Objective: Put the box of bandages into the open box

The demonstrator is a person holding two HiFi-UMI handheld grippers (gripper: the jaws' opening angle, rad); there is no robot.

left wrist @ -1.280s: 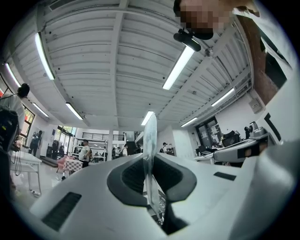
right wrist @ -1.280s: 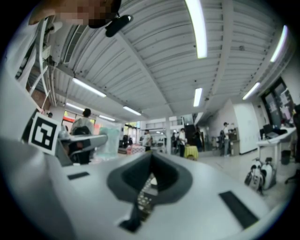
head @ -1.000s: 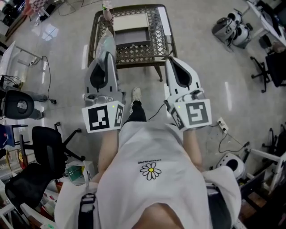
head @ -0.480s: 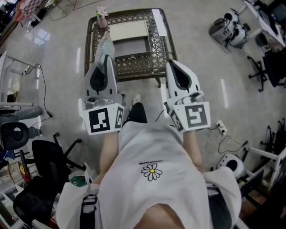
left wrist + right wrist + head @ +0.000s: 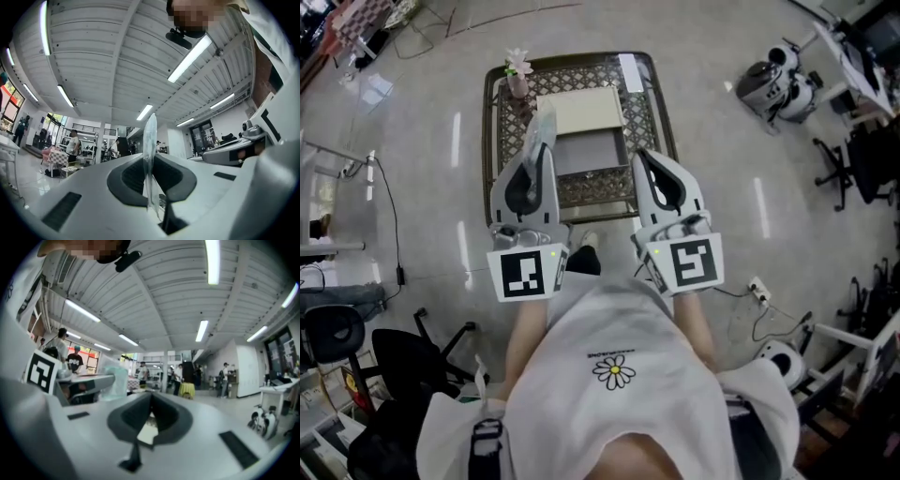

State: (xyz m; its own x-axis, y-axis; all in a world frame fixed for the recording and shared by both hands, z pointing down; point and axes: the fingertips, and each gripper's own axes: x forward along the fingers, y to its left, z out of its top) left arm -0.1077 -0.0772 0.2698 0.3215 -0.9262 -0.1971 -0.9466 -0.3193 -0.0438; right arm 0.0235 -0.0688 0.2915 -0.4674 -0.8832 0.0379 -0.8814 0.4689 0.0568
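Nearest, the left gripper (image 5: 540,155) has its fingers clenched on the flat, translucent box of bandages (image 5: 542,127), held over the tabletop's (image 5: 508,141) left part. The right gripper (image 5: 640,157) has its fingers pressed together, empty. Farther on, the open box (image 5: 592,155) sits mid-tabletop, just beside the bandages.

box of bandages (image 5: 543,127): flat, pale translucent green; upright, edge-on; clamped between the jaws of the left gripper (image 5: 540,155) | open box (image 5: 592,153): grey inside, cream lid laid back at 12 o'clock; sits mid-surface (image 5: 508,141) | relation: bandages at the box's 9 o'clock edge
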